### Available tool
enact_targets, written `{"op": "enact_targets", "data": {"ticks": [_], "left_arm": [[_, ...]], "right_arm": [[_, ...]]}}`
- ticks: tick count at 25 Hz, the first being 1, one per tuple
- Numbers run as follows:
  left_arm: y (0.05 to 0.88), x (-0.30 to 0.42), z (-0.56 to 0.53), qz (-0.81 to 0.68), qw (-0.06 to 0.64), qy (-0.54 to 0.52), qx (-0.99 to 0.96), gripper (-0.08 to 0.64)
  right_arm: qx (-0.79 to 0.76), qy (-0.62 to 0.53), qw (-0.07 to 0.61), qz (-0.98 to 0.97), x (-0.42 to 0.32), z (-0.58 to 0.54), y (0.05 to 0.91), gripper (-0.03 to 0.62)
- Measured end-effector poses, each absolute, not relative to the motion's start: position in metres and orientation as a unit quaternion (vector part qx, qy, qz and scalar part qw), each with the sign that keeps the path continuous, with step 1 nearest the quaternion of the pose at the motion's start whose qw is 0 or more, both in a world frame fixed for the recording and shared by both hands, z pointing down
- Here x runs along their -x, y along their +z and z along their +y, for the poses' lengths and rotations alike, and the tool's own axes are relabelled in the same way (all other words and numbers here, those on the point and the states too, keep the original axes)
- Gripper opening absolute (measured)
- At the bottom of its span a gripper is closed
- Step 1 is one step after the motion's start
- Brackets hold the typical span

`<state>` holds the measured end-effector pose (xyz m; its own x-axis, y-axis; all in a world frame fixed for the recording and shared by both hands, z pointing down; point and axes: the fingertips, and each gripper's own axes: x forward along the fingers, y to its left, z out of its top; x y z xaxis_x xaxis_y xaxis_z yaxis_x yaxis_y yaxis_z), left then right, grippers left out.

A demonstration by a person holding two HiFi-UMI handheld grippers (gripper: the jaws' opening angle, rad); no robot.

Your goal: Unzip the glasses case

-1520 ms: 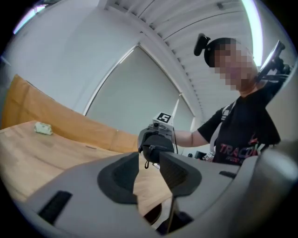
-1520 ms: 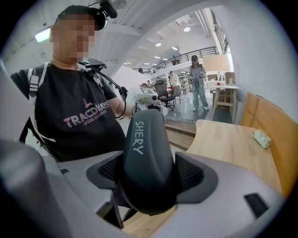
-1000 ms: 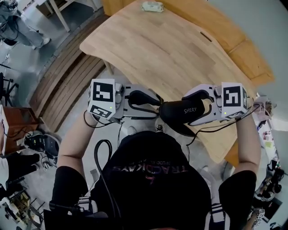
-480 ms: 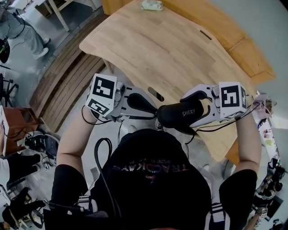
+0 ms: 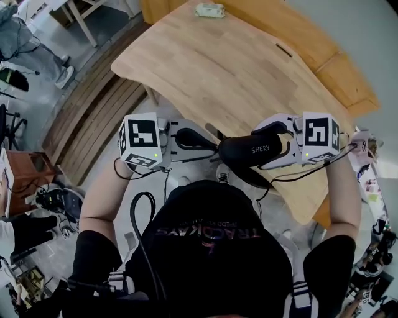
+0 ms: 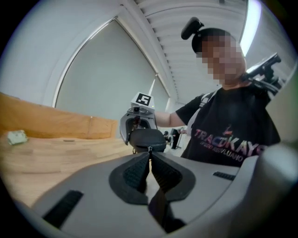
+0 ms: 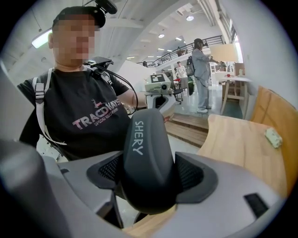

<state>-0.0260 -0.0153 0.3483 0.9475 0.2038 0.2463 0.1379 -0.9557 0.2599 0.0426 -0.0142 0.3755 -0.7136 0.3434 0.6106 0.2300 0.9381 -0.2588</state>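
Observation:
A black glasses case [image 5: 249, 153] marked SHERY is held in the air in front of the person's chest, at the table's near edge. My right gripper [image 5: 260, 151] is shut across its body; in the right gripper view the case [image 7: 147, 158] fills the gap between both pads. My left gripper [image 5: 213, 146] meets the case's left end. In the left gripper view its jaws have just been closing and the tips [image 6: 149, 155] now pinch the small zipper pull [image 6: 149, 149] at the end of the case [image 6: 146, 139].
A light wooden table [image 5: 236, 62] stretches ahead, with a small pale object [image 5: 210, 9] at its far edge. Wooden floor slats [image 5: 93, 105] lie to the left. Cables hang below both grippers. Another person [image 7: 201, 74] stands far off by a desk.
The left gripper's jaws have closed at the left end of the case, and its marker cube has turned slightly. The right gripper and the case have barely moved.

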Motion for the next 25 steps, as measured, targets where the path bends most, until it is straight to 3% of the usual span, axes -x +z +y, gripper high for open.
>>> {"op": "enact_targets", "data": {"ticks": [17, 25], "left_arm": [[0.379, 0.040, -0.079, -0.202, -0.020, 0.213, -0.956, 0.011], [0.391, 0.043, -0.076, -0.265, -0.023, 0.227, -0.937, 0.011]], "right_arm": [[0.022, 0.091, 0.336, -0.937, -0.032, -0.063, 0.411, 0.356], [-0.019, 0.095, 0.345, -0.933, -0.032, -0.061, 0.422, 0.356]]}}
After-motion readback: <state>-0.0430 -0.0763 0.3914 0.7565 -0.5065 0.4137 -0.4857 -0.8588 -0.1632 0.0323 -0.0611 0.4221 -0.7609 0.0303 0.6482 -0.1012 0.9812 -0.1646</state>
